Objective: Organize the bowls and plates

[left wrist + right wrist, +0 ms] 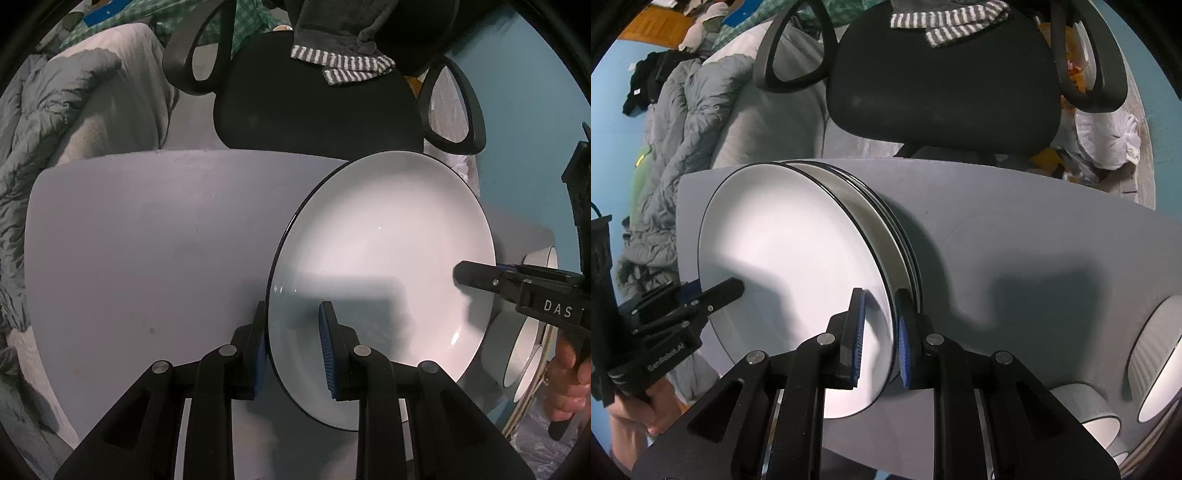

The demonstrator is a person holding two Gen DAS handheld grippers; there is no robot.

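Two hand-held grippers carry one white plate (384, 258) with a thin dark rim over a grey table (147, 251). The left gripper (293, 347) reaches down over the plate's near-left edge, one blue pad under the rim and the other on the upper face, the jaws narrowly parted and closed on the plate. The right gripper (879, 334) clamps the opposite edge in the same way, its jaws almost together with the rim between the pads. In the right wrist view the plate (790, 266) sits directly above a stack of plates (886, 225) of the same kind, near the table's far-left edge; whether it touches the stack cannot be told. White bowls (1156, 354) with dark rims stand at the table's near-right corner. A hand (569, 384) grips the right gripper's handle. Behind the table's far edge stands a black office chair (942, 85) with a striped towel (953, 22) over it.
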